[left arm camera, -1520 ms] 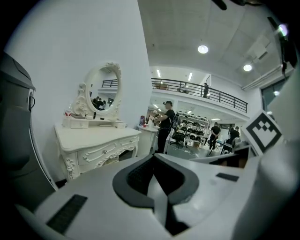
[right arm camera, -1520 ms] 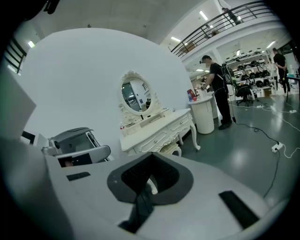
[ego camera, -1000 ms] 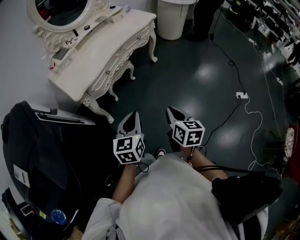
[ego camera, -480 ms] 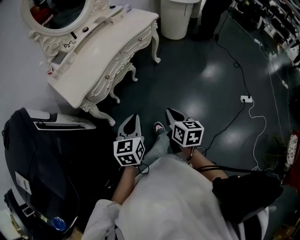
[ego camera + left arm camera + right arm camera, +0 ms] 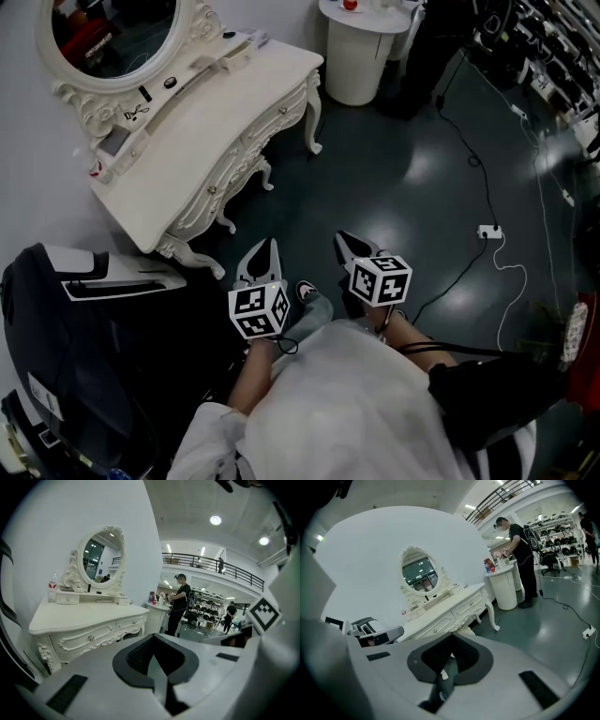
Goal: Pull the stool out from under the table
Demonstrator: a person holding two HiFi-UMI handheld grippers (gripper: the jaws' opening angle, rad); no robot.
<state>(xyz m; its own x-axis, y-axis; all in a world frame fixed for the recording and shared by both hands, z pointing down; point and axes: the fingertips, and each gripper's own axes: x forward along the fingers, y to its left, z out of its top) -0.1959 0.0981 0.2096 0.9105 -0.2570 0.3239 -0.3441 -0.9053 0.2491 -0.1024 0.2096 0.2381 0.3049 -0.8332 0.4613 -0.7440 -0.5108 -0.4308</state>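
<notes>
White round stand (image 5: pixel 361 56), power strip (image 5: pixel 488 231) on dark floor (image 5: pixel 403 178), person in black (image 5: pixel 519 541) beside the stand

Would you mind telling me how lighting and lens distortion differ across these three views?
Head view: dim overall, pale glare patches on the glossy floor. Left gripper view: strong fisheye, dark corners, bright ceiling lamp. Right gripper view: same fisheye bending the dressing table, evenly lit.

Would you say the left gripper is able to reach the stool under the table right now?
Probably not yet: the left gripper, shut, sits short of the table, where the stool shows only its legs. Only floor lies between.
</notes>
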